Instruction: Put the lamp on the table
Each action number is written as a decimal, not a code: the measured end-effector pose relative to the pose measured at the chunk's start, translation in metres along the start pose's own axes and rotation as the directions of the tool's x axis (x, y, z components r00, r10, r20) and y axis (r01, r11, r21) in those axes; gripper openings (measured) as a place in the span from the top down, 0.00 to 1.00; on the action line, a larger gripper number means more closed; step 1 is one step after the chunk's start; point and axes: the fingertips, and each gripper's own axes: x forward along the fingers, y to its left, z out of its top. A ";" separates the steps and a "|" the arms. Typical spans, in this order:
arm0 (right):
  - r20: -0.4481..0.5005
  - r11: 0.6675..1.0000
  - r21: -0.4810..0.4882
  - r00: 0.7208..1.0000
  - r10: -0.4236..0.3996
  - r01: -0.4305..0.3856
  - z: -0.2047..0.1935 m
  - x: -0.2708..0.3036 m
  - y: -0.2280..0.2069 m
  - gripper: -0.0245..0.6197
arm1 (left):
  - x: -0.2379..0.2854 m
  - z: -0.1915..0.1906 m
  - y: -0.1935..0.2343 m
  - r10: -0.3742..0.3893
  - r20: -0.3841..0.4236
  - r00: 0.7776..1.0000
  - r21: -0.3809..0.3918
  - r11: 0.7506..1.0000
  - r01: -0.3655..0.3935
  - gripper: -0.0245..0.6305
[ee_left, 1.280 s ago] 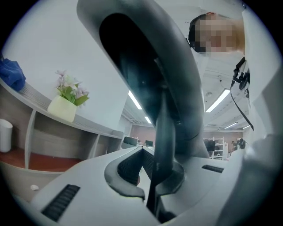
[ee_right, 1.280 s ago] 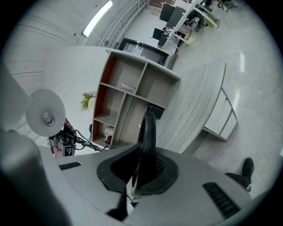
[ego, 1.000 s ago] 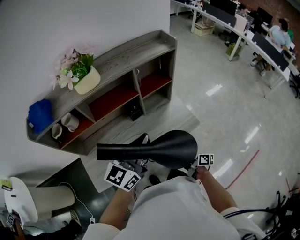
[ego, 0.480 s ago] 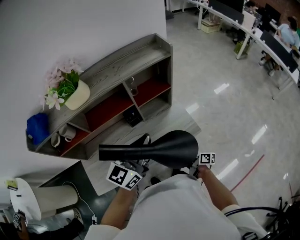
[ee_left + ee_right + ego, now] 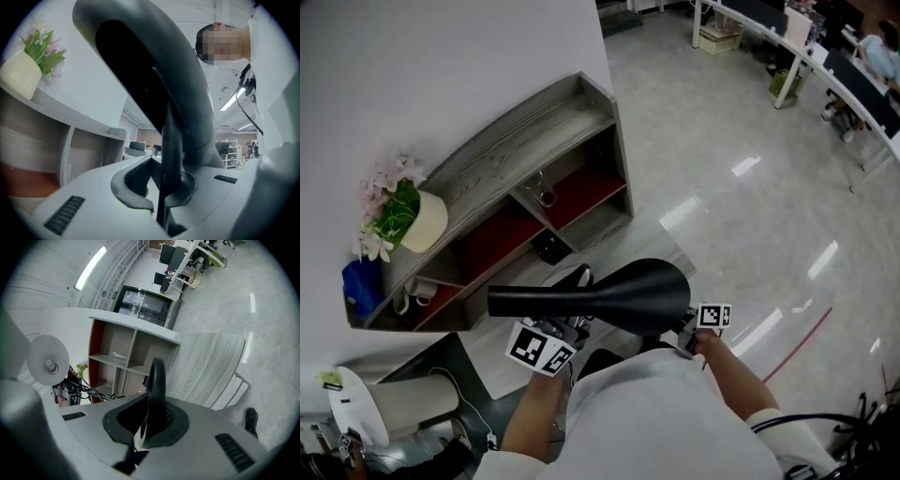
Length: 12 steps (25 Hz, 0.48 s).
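Observation:
I carry a black lamp with a wide round shade and a long narrow stem, lying level in front of the person's body. My left gripper sits under the stem end and is shut on the lamp, whose dark curved body fills the left gripper view. At the shade end, my right gripper is shut on the lamp's thin black rim. A low wood-grain table lies on the floor below, in front of the shelf; the right gripper view shows the table too.
A grey shelf unit with red-backed compartments stands against the white wall, holding a flower pot, a blue bundle and mugs. A white round stand is at lower left. Office desks run along the top right.
The shelf and flower pot have slid left and down in the head view as the person moves. Both grippers keep the same hold on the lamp.

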 end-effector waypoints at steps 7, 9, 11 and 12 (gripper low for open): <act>0.078 0.998 0.044 0.995 -0.054 0.051 0.011 0.002 -0.025 0.93 | 0.032 -0.026 0.017 -0.116 -0.030 0.993 -0.080 0.990 0.113 0.95; 0.105 0.996 0.055 0.992 -0.073 0.068 0.014 0.005 -0.031 0.93 | 0.040 -0.033 0.025 -0.138 -0.042 0.989 -0.090 0.987 0.134 0.95; 0.129 0.995 0.067 0.988 -0.088 0.080 0.015 0.010 -0.034 0.93 | 0.046 -0.038 0.033 -0.166 -0.059 0.984 -0.089 0.983 0.160 0.95; 0.139 0.994 0.074 0.986 -0.095 0.085 0.015 0.012 -0.036 0.93 | 0.048 -0.041 0.035 -0.181 -0.070 0.981 -0.088 0.981 0.175 0.95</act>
